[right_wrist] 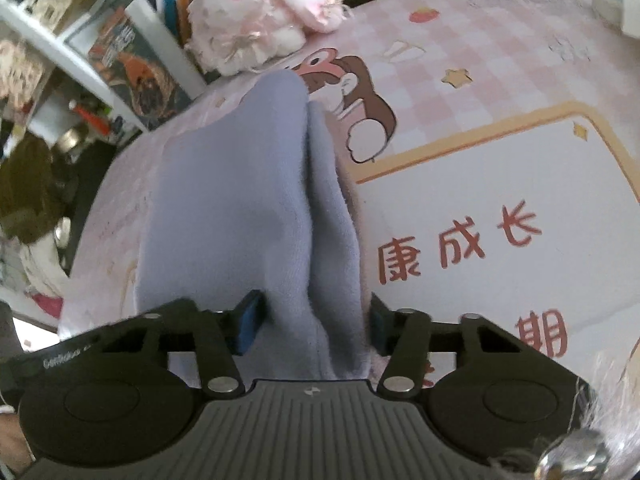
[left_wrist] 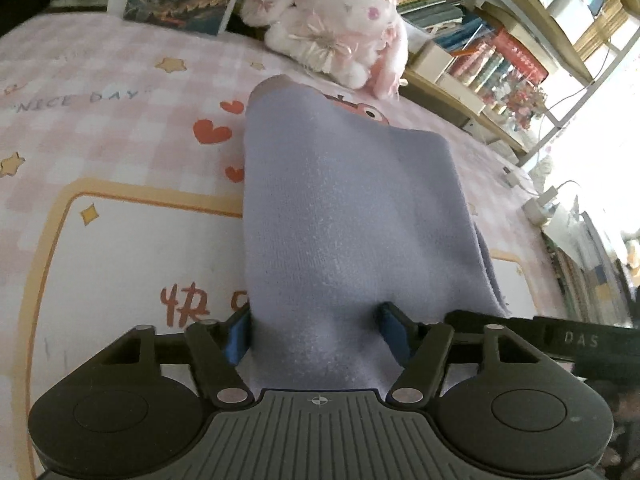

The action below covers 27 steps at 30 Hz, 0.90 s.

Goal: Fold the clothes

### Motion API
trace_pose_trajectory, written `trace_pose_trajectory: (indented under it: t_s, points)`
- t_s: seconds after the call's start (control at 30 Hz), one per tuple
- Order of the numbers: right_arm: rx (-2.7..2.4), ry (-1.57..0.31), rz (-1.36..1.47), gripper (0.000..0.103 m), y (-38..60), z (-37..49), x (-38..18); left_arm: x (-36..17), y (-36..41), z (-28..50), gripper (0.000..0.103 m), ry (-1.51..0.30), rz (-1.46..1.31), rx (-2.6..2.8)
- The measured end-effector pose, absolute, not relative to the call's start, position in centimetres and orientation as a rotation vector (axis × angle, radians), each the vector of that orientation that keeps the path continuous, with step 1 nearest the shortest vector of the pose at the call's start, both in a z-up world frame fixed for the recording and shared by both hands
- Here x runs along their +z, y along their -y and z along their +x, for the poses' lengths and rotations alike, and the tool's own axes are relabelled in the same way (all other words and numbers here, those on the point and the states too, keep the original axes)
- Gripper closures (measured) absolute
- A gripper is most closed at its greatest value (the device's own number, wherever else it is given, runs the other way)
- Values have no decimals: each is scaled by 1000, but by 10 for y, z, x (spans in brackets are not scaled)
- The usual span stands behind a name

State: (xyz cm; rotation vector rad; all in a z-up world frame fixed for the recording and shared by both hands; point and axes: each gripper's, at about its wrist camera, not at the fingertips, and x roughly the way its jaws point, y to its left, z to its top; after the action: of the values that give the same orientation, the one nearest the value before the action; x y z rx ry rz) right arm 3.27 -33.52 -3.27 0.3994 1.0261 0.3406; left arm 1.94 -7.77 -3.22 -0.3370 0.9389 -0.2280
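A lavender knit garment (left_wrist: 344,216) lies folded in layers on the pink checked table cover (left_wrist: 100,128). Its near edge bunches between the fingers of my left gripper (left_wrist: 316,330), whose blue pads press its sides. In the right wrist view the same garment (right_wrist: 240,208) shows a central fold crease, and my right gripper (right_wrist: 314,320) is closed on its near end. The other gripper's black body (left_wrist: 580,340) shows at the right of the left wrist view.
A white and pink plush rabbit (left_wrist: 332,28) lies at the far edge of the table; it also shows in the right wrist view (right_wrist: 256,12). Shelves of books (left_wrist: 480,52) stand behind. A picture book (right_wrist: 132,76) leans at the left. Cables and a charger (left_wrist: 540,200) lie to the right.
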Motion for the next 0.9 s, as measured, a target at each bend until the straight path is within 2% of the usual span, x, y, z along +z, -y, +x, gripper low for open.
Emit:
trace_pose_trajectory:
  t_s: [0.07,0.13,0.2,0.3,0.4,0.47,0.5,0.57,0.67,0.7,0.73,0.8,0.83,0.9]
  points:
    - [358,-960,283,72,324,23,-22,-27,83,17,60,-914,-282,-223]
    - [377,-892,172,76,313,13,-11,-20,90,11,62,-879,-199,-224]
    - [413,-831,125,77,309,1,-2,-19,88,11,62,-882,-191,-232]
    - [387,-884,207,77,319,3,-9,-21,78,14,58,-910,-241,-250]
    - [351,-965,294,72,329,14,-19,-25,70,20,53,-942,-295,-263]
    - [342,-1008,319,63,331,21,-23,-28,68,24,50,-959,-315,-275]
    - [341,-1020,323,61,331,25,-24,-30,67,26,49,-967,-331,-279]
    - [331,-1039,333,49,331,31,-27,-34,64,29,46,-980,-376,-284]
    - [331,-1044,370,46,330,37,-32,-35,66,31,45,-981,-385,-281]
    - [336,-1045,381,47,330,39,-33,-34,68,30,49,-976,-369,-277]
    - [346,-1047,374,58,328,39,-33,-32,71,29,52,-970,-354,-272]
    - [369,-1031,316,66,322,37,-29,-29,76,28,61,-959,-322,-264]
    - [390,-1007,255,71,317,33,-25,-27,81,26,62,-945,-278,-262]
    - [423,-945,133,73,307,24,-16,-20,94,20,62,-913,-169,-262]
